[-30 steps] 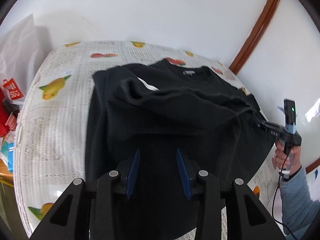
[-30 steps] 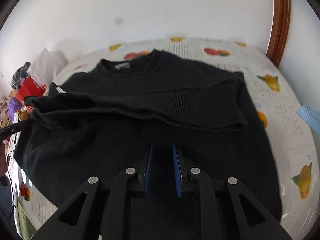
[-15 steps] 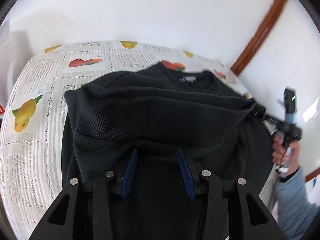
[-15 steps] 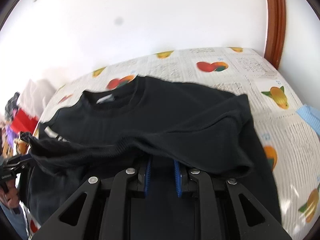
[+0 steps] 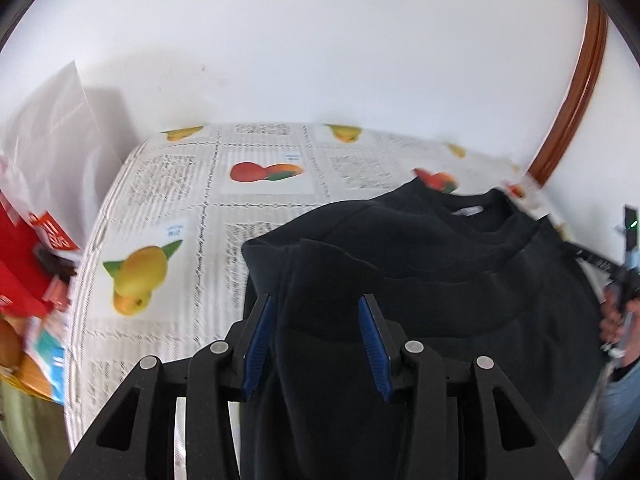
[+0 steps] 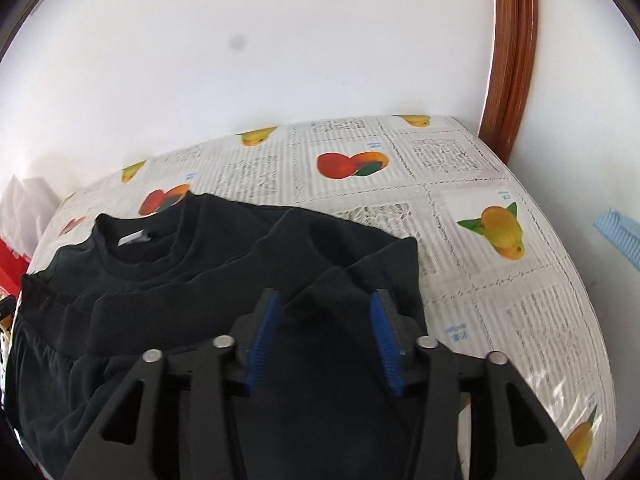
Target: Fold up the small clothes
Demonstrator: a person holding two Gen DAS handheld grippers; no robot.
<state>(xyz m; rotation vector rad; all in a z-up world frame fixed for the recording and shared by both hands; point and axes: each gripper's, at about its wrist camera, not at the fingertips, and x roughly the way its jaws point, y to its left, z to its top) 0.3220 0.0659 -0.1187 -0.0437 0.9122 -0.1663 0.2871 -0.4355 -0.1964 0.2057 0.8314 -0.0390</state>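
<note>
A black sweatshirt [image 5: 440, 264] [image 6: 200, 280] lies on the fruit-print table cover [image 5: 260, 232] [image 6: 460, 220], its collar with a grey label [image 6: 134, 237] at the far side. Its lower part is folded up and reaches close to the collar. My left gripper [image 5: 316, 300] is shut on a bunched corner of the folded edge, which fills the gap between the blue pads. My right gripper [image 6: 326, 296] has its jaws opening; the other corner of the fold lies loose between the wide-apart pads. A person's hand [image 5: 614, 320] holds the right gripper at the right edge of the left wrist view.
Red and white packaging [image 5: 36, 248] and a white bag [image 5: 48, 128] crowd the table's left end. A brown wooden frame [image 6: 512, 60] runs up the white wall at the right. A light blue item [image 6: 616, 236] shows beyond the table's right edge.
Both grippers carried the sweatshirt's lower edge away from me up toward the collar, doubling the cloth over. The right gripper's pads, close together before, now stand wide apart.
</note>
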